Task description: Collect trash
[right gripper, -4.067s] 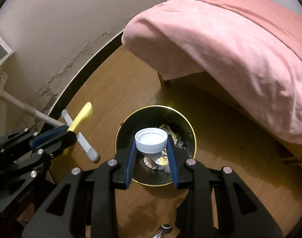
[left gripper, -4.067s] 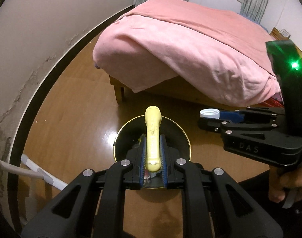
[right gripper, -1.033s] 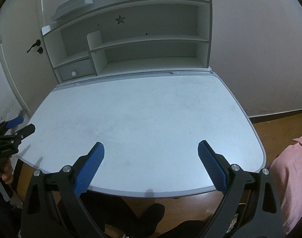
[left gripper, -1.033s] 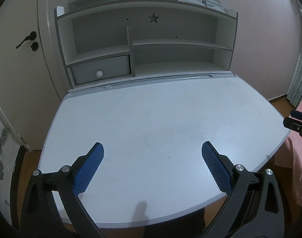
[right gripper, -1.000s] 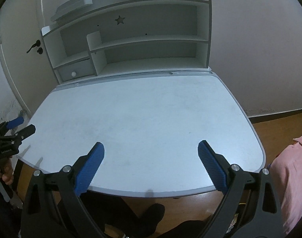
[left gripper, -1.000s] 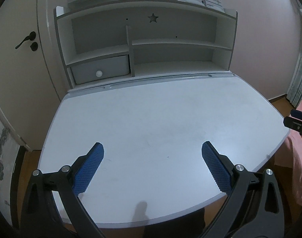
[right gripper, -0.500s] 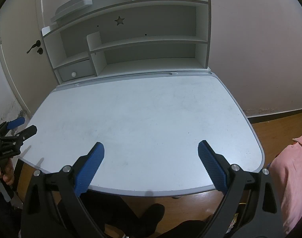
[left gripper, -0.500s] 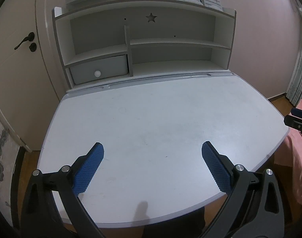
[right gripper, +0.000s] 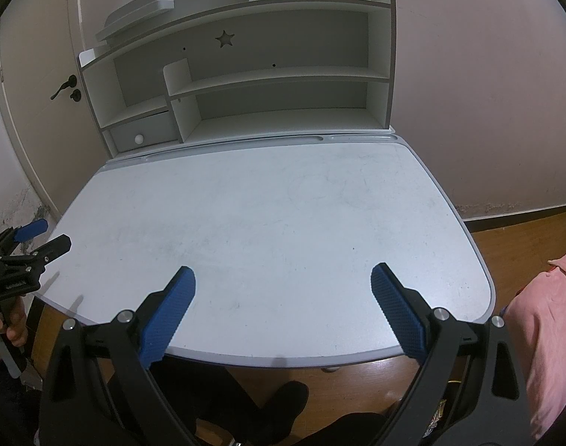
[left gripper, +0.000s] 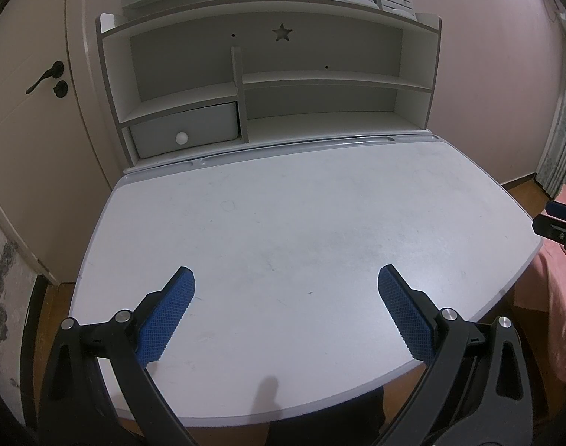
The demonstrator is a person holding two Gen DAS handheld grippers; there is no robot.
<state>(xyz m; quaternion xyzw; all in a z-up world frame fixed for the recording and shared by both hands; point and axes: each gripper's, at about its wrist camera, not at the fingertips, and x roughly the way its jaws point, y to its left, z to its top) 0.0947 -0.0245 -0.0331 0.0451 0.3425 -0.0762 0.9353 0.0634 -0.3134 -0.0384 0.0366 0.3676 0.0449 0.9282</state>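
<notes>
My left gripper [left gripper: 286, 310] is open and empty, held over the near edge of a bare white desk [left gripper: 301, 230]. My right gripper [right gripper: 282, 306] is also open and empty over the same desk [right gripper: 275, 219]. No trash shows on the desk top in either view. The left gripper also shows at the left edge of the right wrist view [right gripper: 26, 245]. The tip of the right gripper shows at the right edge of the left wrist view [left gripper: 559, 223]. The trash bin is out of sight.
A white hutch [left gripper: 268, 85] with shelves and a small drawer [left gripper: 182, 126] stands at the desk's back. A door [left gripper: 34, 111] is to the left. Pink bedding [right gripper: 543, 334] lies to the right. Wooden floor [right gripper: 524, 230] shows beyond the desk.
Four seconds ago the left gripper held a yellow item and the right a white cap over a bin; now both are open, empty and facing the desk. Little change in the last second.
</notes>
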